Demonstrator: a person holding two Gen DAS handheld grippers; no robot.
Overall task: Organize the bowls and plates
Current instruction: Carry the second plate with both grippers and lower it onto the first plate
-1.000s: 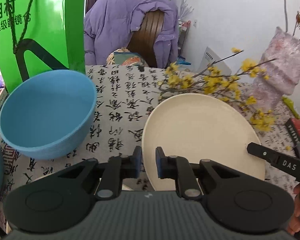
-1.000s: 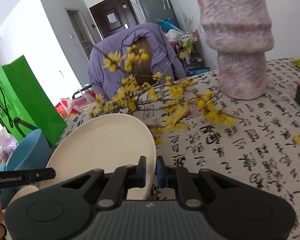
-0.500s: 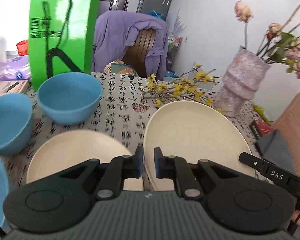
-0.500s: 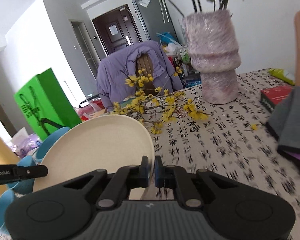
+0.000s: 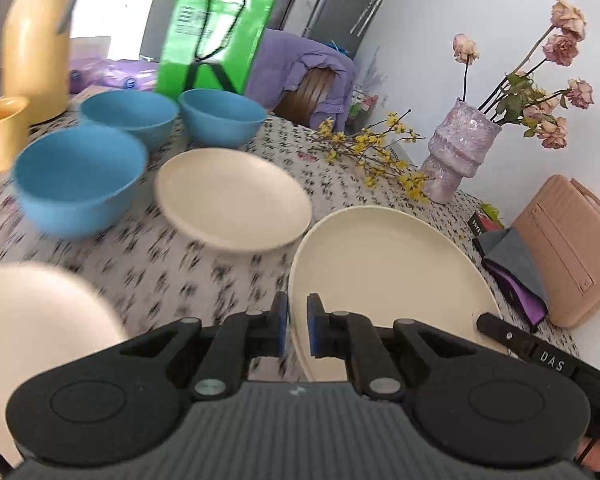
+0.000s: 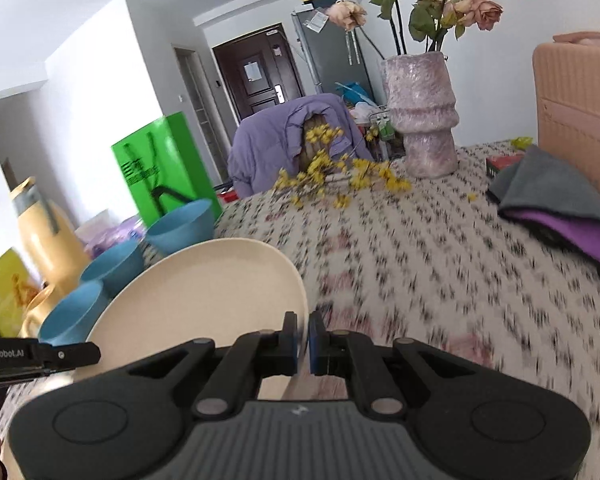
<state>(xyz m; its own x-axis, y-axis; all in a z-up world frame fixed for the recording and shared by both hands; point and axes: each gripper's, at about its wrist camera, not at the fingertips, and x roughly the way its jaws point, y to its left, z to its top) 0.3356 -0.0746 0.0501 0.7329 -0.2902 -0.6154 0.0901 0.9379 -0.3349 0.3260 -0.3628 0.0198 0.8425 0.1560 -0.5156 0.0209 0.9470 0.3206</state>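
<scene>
Both grippers hold one cream plate by opposite rims, lifted above the table. My left gripper is shut on its left rim. My right gripper is shut on its right rim, and the plate spreads to the left in the right wrist view. A second cream plate lies on the table ahead. A third cream plate shows blurred at the lower left. Three blue bowls stand at the far left.
A patterned tablecloth covers the table. A pink vase with roses and yellow flower sprigs stand at the back right. A green bag, yellow jug, pink case and folded cloths ring the table.
Both grippers have pulled back and risen with the plate; more of the table shows, including two more bowls and two plates. The grip is unchanged.
</scene>
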